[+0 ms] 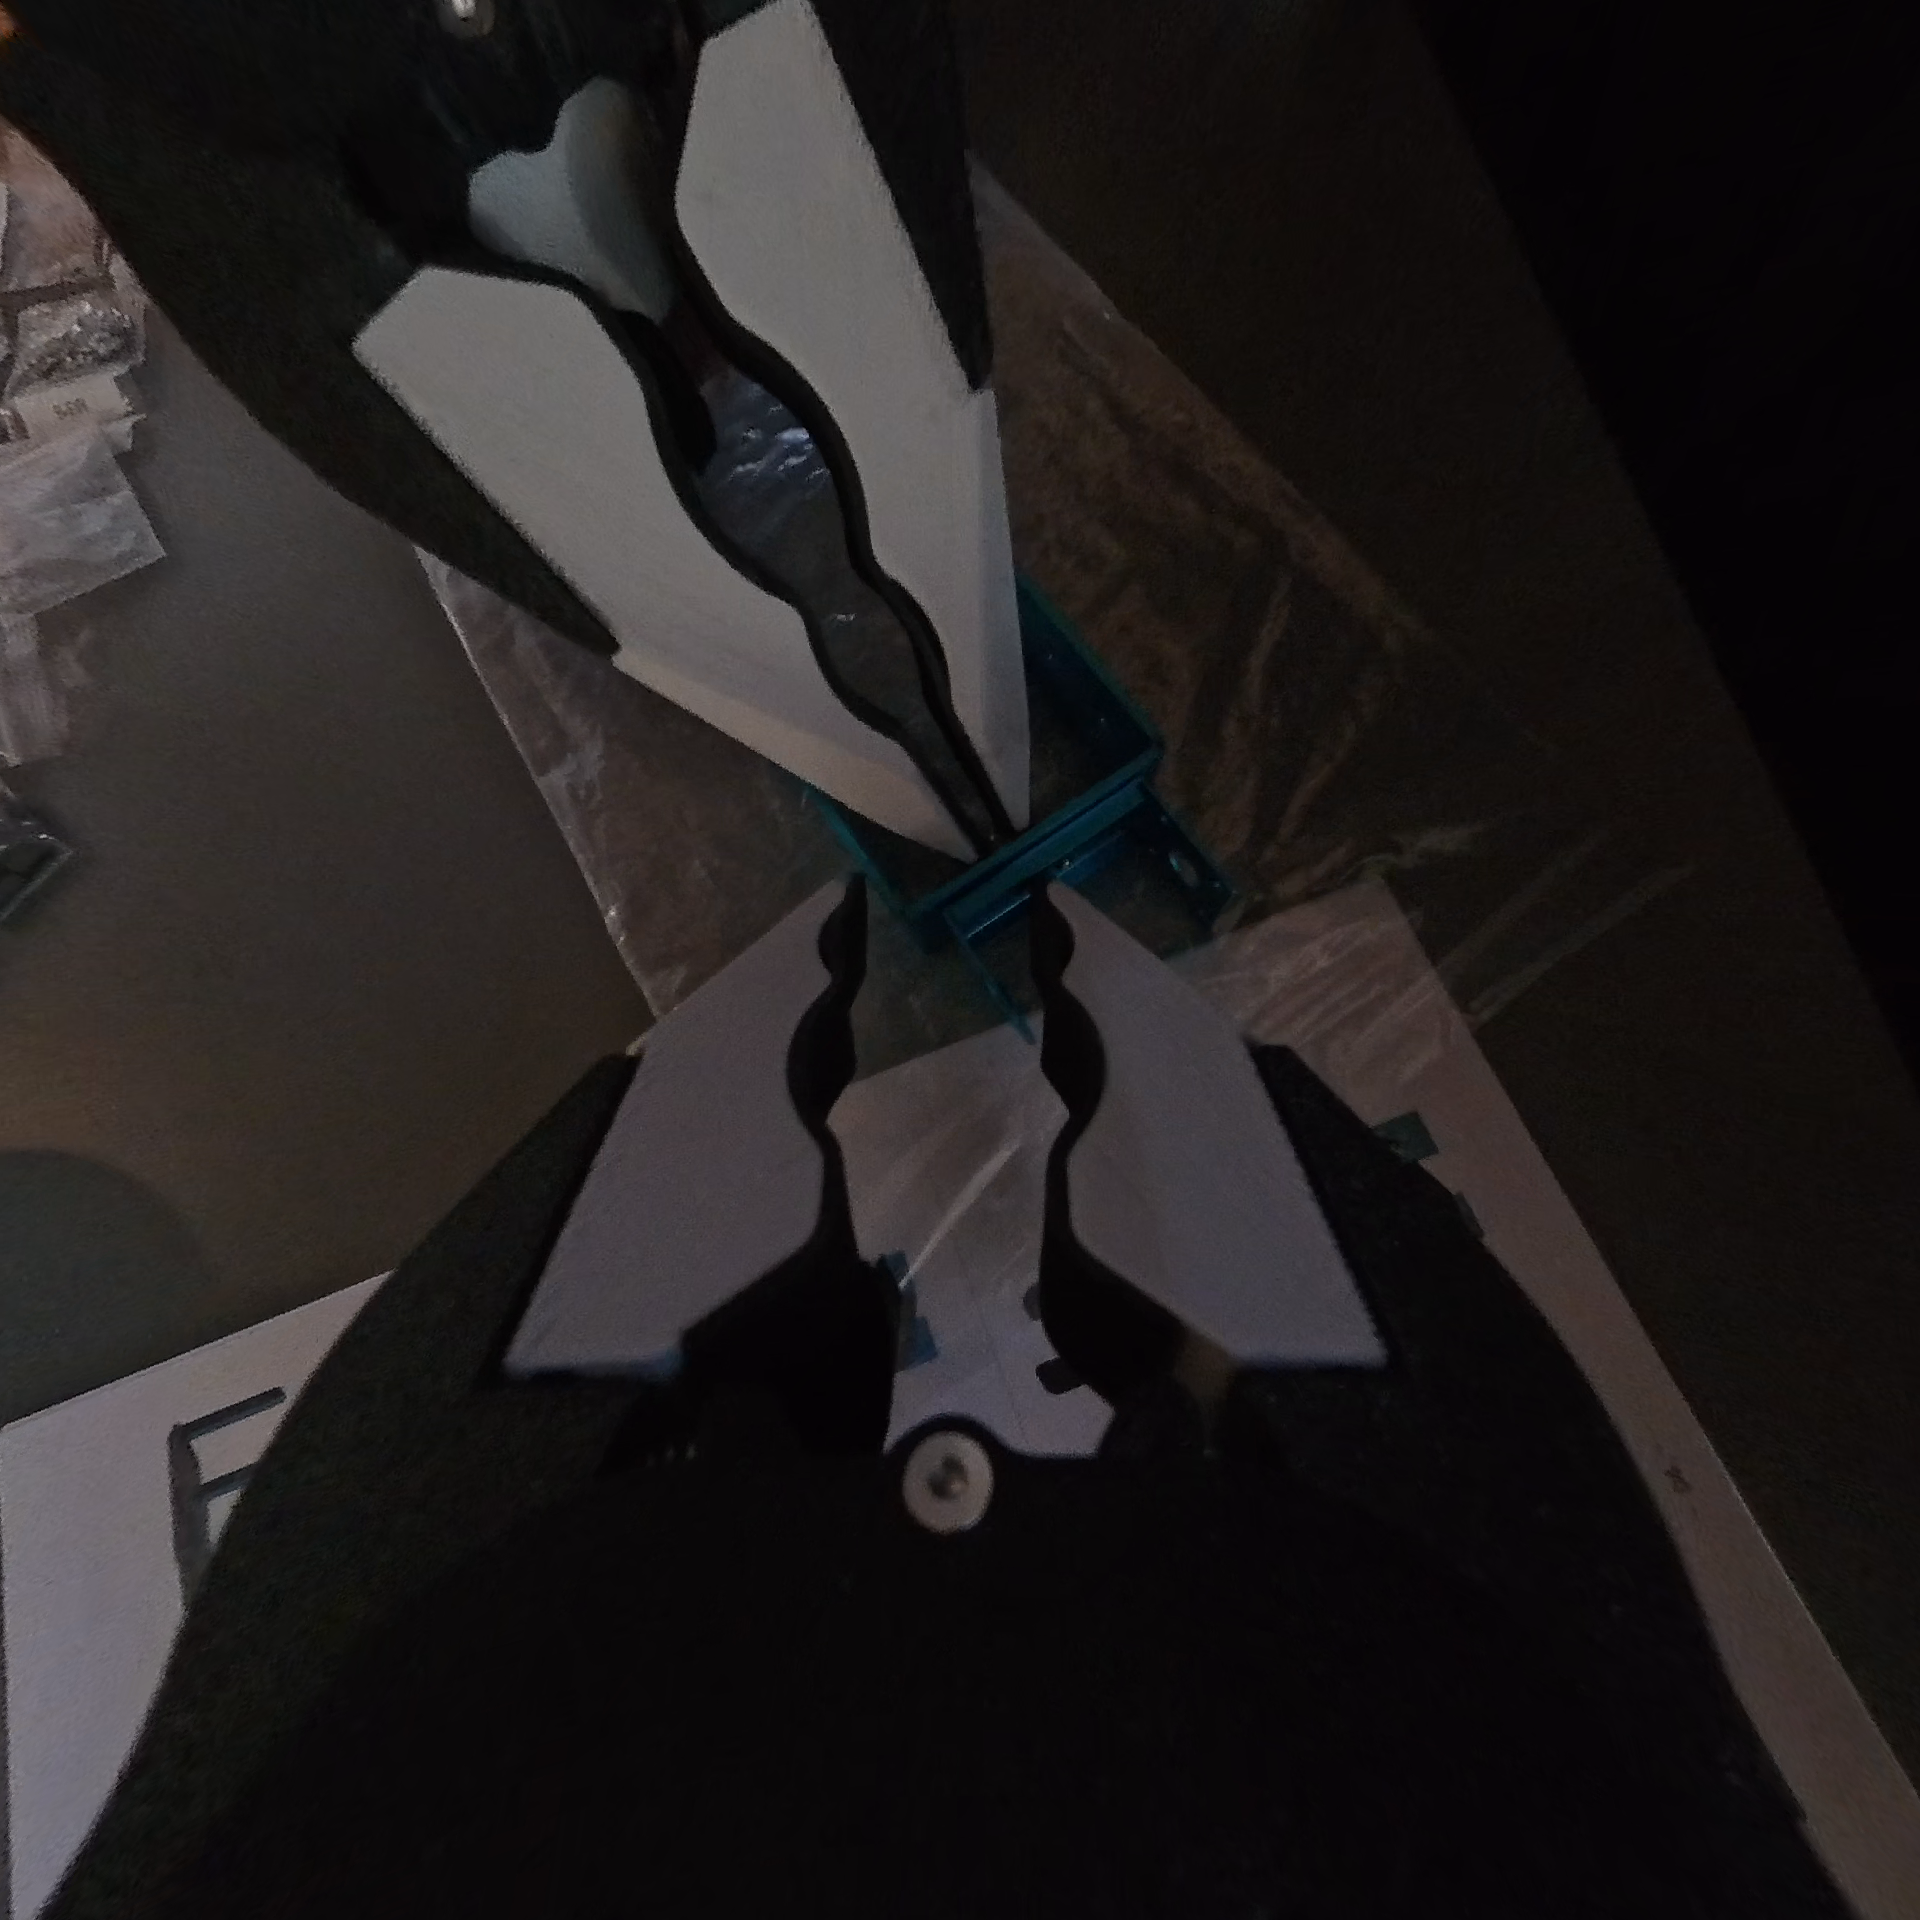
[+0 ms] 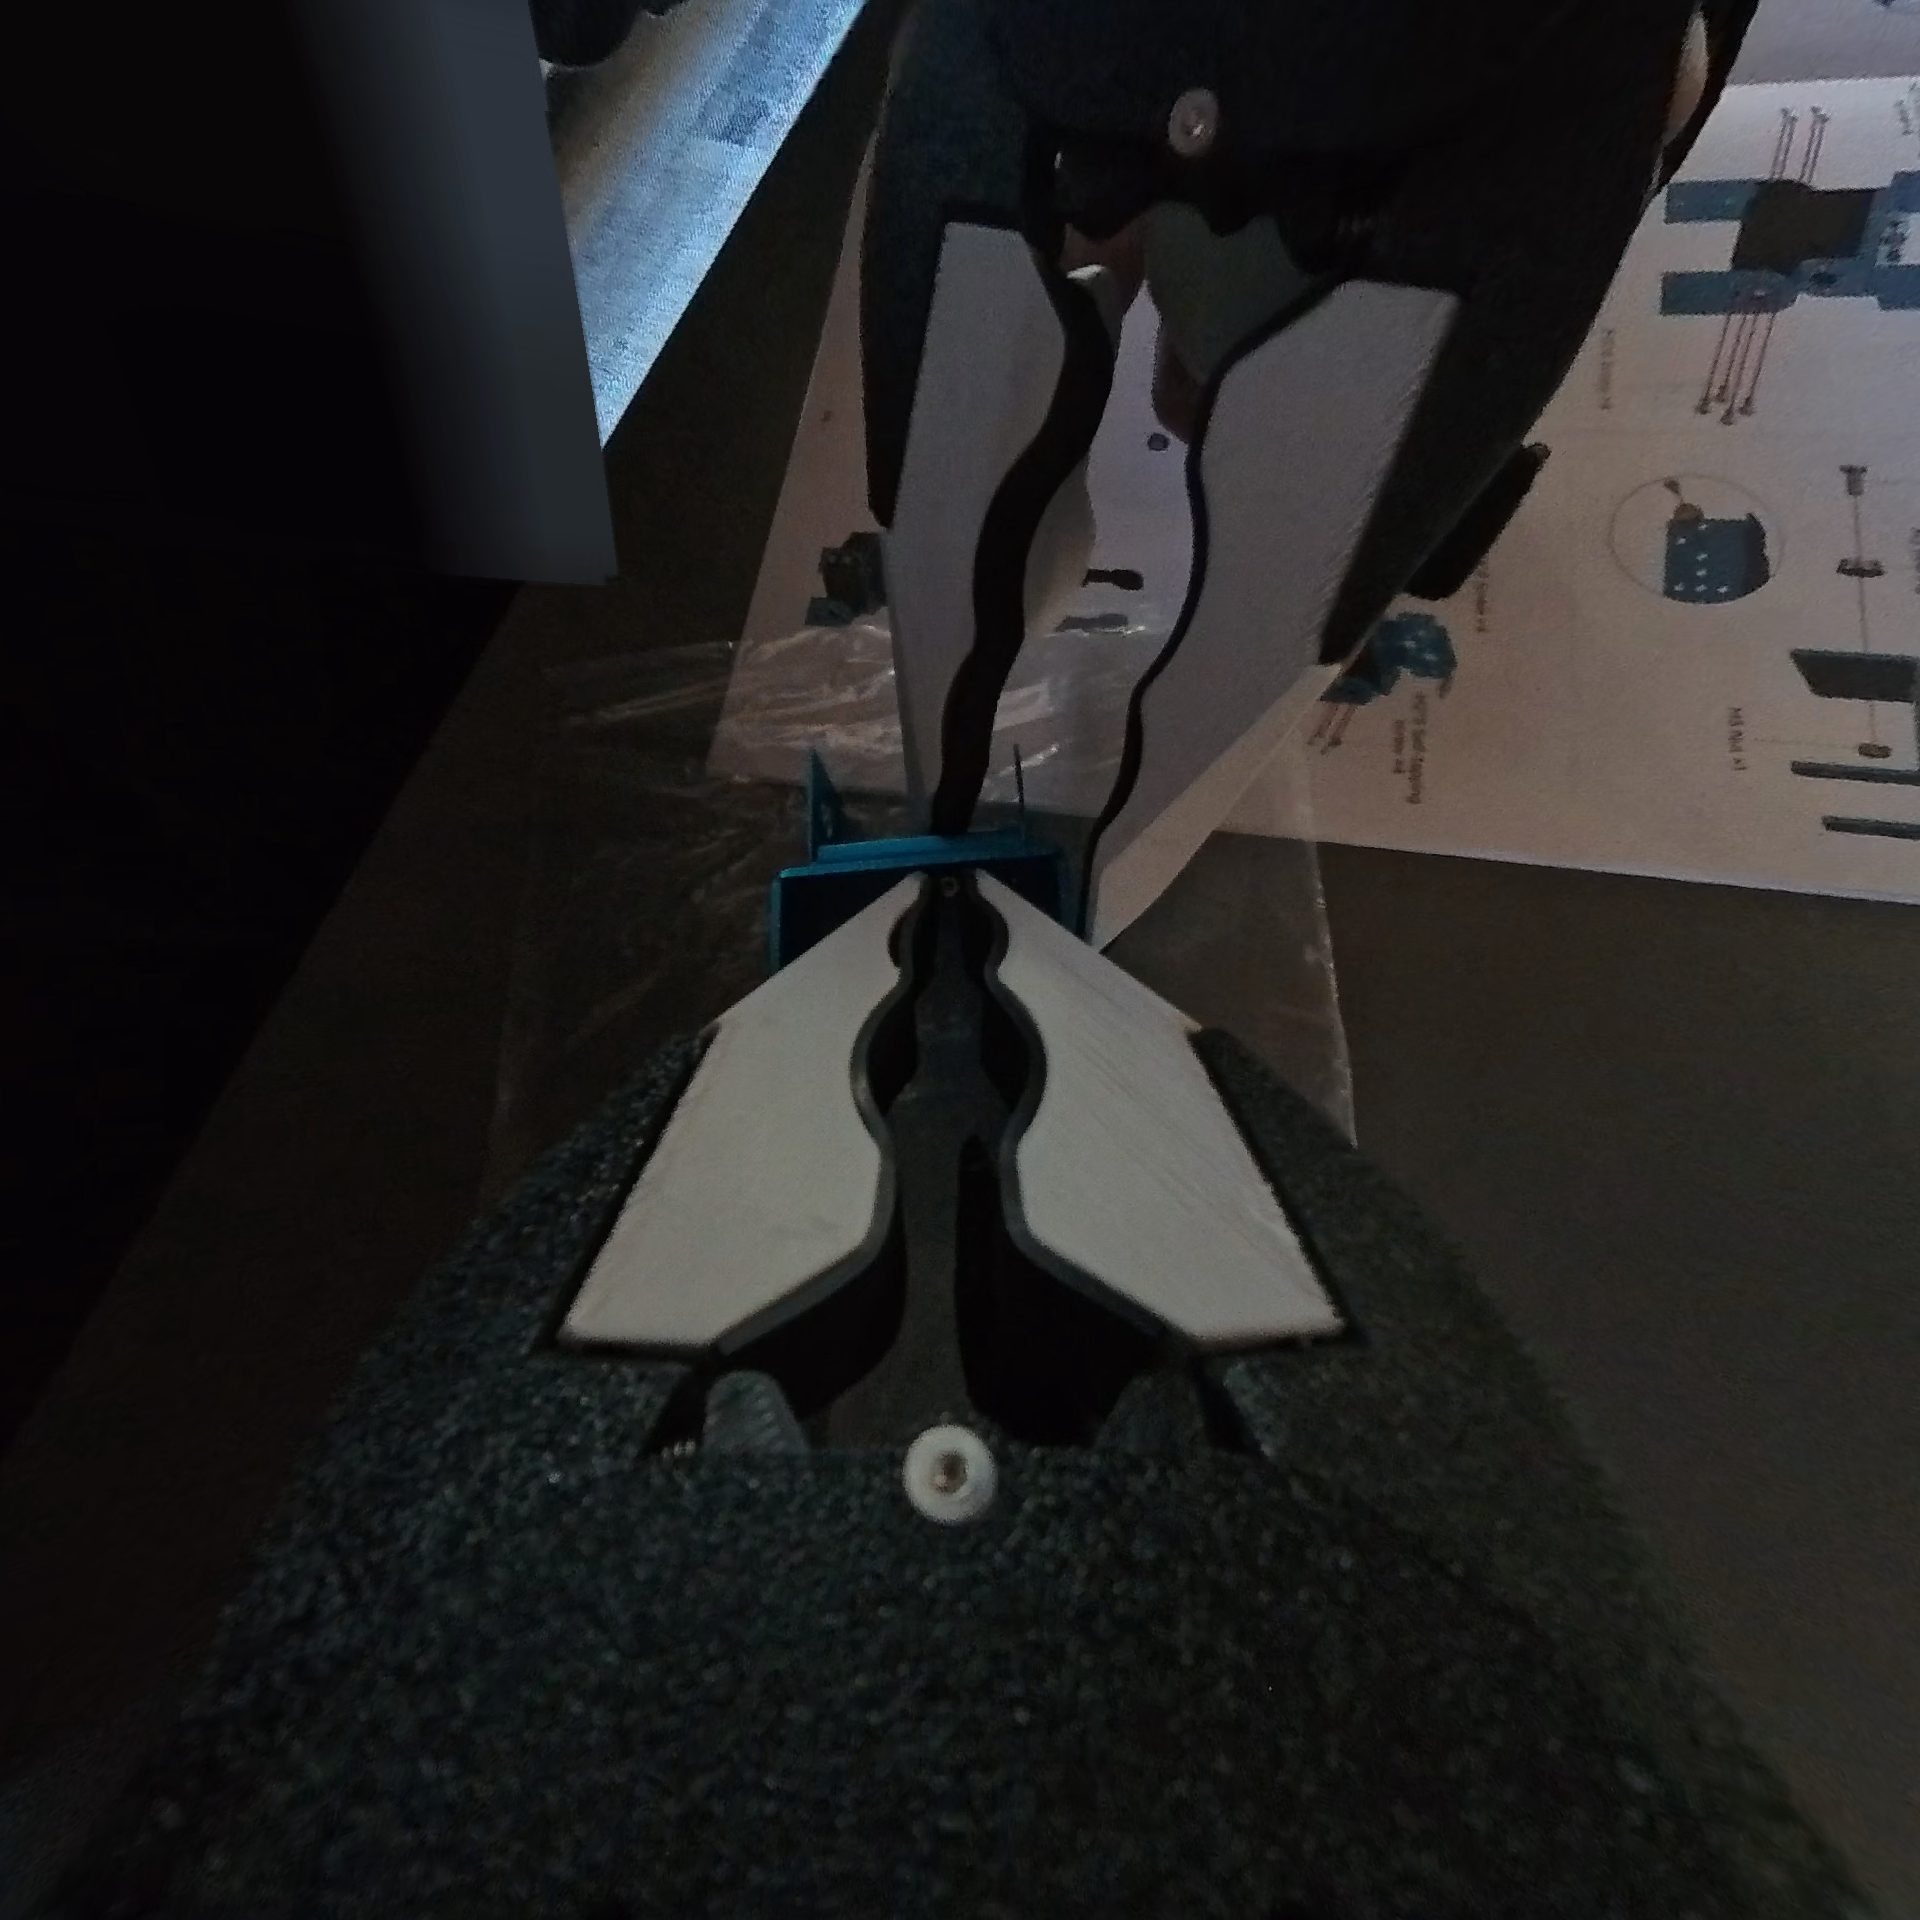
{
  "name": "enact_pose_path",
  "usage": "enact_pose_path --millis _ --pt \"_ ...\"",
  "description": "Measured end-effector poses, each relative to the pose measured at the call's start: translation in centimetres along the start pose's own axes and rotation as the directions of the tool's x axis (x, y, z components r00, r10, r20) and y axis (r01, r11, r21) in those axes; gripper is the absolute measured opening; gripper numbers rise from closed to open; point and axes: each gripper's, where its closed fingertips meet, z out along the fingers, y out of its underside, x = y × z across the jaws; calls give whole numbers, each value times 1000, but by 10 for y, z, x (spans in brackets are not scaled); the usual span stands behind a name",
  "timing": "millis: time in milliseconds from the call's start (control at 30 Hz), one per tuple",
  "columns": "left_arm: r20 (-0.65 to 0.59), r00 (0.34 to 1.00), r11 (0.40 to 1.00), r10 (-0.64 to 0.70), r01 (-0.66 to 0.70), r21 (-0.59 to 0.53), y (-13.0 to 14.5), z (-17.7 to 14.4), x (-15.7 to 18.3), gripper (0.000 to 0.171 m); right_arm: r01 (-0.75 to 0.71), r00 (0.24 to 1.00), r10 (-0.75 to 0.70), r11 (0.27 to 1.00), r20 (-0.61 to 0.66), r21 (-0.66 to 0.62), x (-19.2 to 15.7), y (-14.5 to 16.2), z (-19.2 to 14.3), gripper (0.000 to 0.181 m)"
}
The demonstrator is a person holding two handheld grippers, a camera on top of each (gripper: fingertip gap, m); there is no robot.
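Note:
A blue metal bracket [image 1: 1039, 878] stands on a dark table, on clear plastic film. My left gripper [image 1: 954, 886] has its jaws partly apart around one section of the bracket, and both fingers touch it. In the right wrist view the left gripper [image 2: 1023, 873] comes down from above onto the bracket [image 2: 831, 888]. My right gripper [image 2: 948, 881] is shut, its tips pressed against the bracket's top edge with a tiny dark fastener [image 2: 948, 886] pinched between them. In the left wrist view the right gripper [image 1: 987, 831] reaches in from the top.
A white instruction sheet [image 2: 1662, 499] with blue diagrams lies behind the bracket and also shows under my left gripper [image 1: 94, 1579]. A clear plastic bag [image 1: 1330, 987] lies beside the bracket. Bags of small parts [image 1: 62, 488] lie far left. The table edge and floor [image 2: 686, 187] are at the left. Less than 4 cm separates the two grippers' tips.

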Motion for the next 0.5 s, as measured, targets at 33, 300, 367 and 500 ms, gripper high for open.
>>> enact_pose_path --millis 33,300,367,500 --pt "0 1000 1000 0 0 0 0 0 0 30 -5 1000 5 1000 2 0 0 0 0 4" --pt "-1 1000 1000 4 -4 -1 0 0 0 30 -58 998 58 998 28 1 -1 3 2 4" --pt "0 1000 1000 6 -6 -1 0 0 0 30 -71 997 71 997 32 0 -1 3 2 4" --pt "3 1000 1000 11 -11 -3 -1 1 0 30 -111 993 111 994 41 3 -1 2 2 3"
